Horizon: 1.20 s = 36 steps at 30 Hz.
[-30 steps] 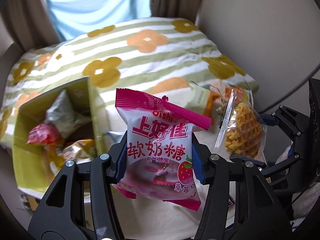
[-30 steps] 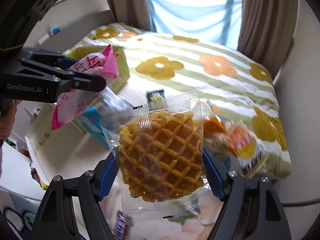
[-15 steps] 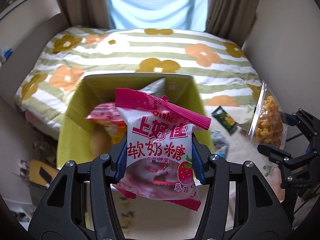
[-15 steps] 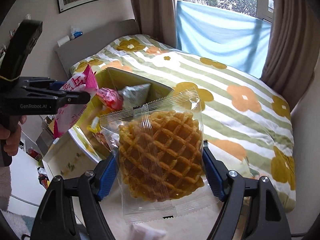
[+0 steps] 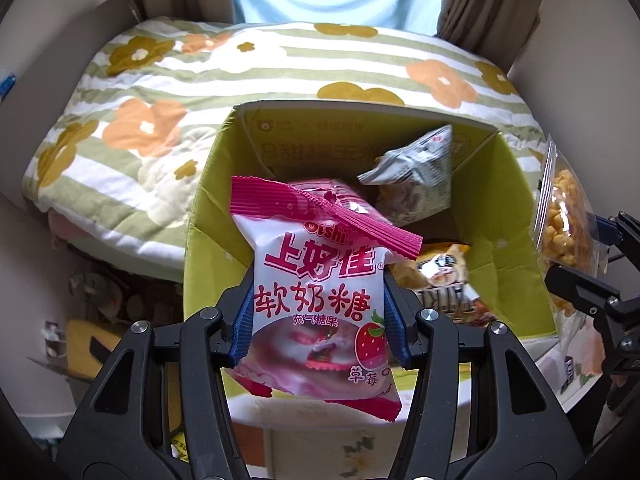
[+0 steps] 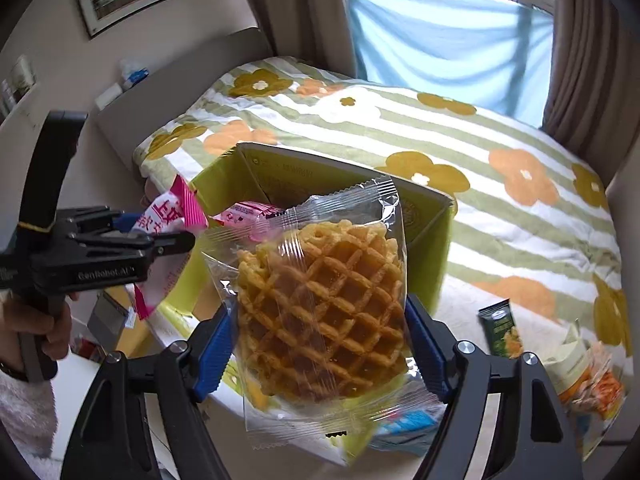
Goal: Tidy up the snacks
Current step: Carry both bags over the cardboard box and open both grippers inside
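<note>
Gripping one pink candy bag [image 5: 320, 312], the left gripper [image 5: 318, 320] holds it above the near edge of the green box [image 5: 516, 216]; the right gripper [image 6: 320, 344] clamps one waffle packet [image 6: 320, 312] beside the box, which contains three snacks.

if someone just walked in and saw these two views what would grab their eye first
The pink strawberry candy bag clamped in the left gripper, held over the open yellow-green cardboard box of snacks. Next, the clear-wrapped waffle cracker pinched in the right gripper beside that box, with the flower-print striped bedspread behind.
</note>
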Each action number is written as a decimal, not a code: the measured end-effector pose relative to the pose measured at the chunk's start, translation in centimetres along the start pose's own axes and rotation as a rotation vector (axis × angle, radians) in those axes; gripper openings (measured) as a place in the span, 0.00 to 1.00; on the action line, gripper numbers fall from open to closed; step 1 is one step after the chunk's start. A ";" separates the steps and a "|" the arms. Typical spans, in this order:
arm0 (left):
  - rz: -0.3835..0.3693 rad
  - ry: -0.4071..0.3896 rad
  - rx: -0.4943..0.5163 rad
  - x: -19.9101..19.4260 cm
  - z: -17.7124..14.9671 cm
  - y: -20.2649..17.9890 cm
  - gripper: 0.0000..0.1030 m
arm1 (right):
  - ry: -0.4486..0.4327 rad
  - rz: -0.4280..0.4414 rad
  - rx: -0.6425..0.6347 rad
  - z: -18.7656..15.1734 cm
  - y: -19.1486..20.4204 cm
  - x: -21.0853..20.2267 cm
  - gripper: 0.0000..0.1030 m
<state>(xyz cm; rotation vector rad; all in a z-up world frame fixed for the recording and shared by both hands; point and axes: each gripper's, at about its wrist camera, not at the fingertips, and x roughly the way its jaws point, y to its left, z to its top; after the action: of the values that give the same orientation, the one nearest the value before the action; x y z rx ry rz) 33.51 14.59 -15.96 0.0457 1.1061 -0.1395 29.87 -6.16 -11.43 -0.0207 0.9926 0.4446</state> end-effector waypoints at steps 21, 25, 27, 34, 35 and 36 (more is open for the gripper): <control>0.016 -0.022 -0.001 -0.3 -2.7 0.5 1.00 | 0.095 0.028 0.095 1.6 0.4 5.0 0.74; 0.022 -0.034 -0.010 -0.8 -2.5 0.8 1.00 | 0.053 0.035 0.091 2.6 1.1 5.1 0.88; 0.027 -0.035 -0.014 -1.0 -2.6 1.0 1.00 | -0.007 0.031 0.075 2.8 1.5 4.4 1.00; 0.026 -0.033 -0.028 -1.4 -3.5 1.4 1.00 | -0.001 0.012 0.011 2.3 2.3 3.7 1.00; 0.024 -0.032 -0.028 -1.5 -3.7 1.3 1.00 | 0.003 0.013 0.013 2.1 2.2 3.5 1.00; 0.021 -0.032 -0.029 -1.6 -3.9 1.3 1.00 | 0.005 0.018 0.019 2.0 2.1 3.3 1.00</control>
<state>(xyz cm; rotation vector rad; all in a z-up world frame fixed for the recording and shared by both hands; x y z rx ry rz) 29.51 16.42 -16.34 0.0293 1.0748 -0.1053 32.26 -2.65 -12.64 0.0045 1.0023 0.4519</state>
